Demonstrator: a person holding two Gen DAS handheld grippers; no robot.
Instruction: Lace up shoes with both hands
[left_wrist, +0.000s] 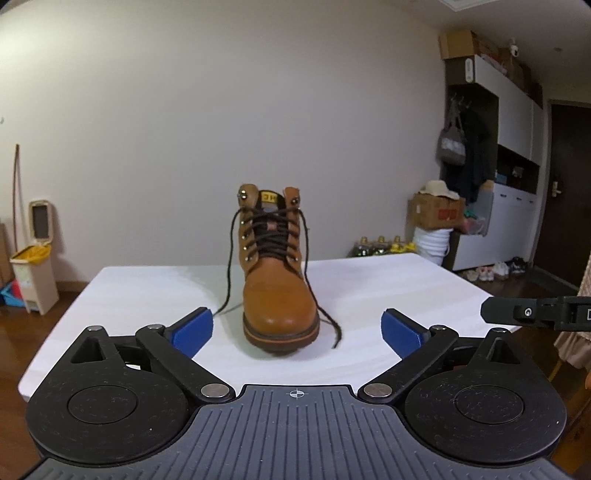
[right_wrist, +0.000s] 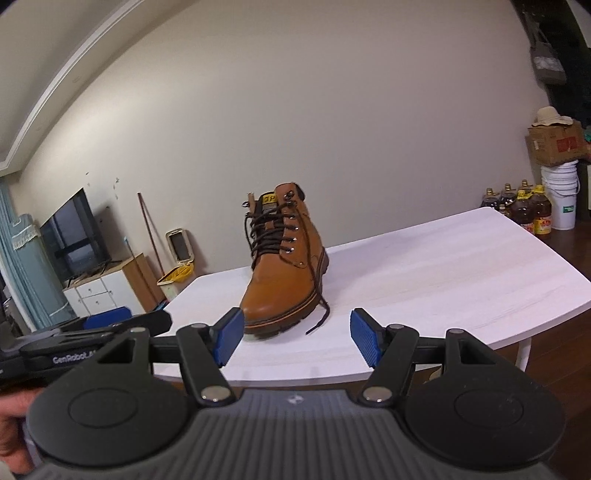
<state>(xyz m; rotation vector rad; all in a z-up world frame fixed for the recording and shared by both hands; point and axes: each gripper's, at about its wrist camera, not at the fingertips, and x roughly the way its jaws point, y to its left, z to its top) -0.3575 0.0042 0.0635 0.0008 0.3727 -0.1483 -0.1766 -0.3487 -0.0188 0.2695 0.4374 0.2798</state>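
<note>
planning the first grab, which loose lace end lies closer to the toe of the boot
The lace end on the right of the boot in the left wrist view: it lies beside the toe, while the other lace end stops farther back.

A yellow tag (right_wrist: 269, 199) on the boot's tongue, mid-frame in the right wrist view, reads "JP". At lower left there, the left gripper (right_wrist: 92, 334) body bears white lettering "GenRoboLA", its end cut off. Carton and bottle labels are unreadable.

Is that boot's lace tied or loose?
Loose: the boot stands upright, and both ends of its lace trail untied onto the table.
</note>
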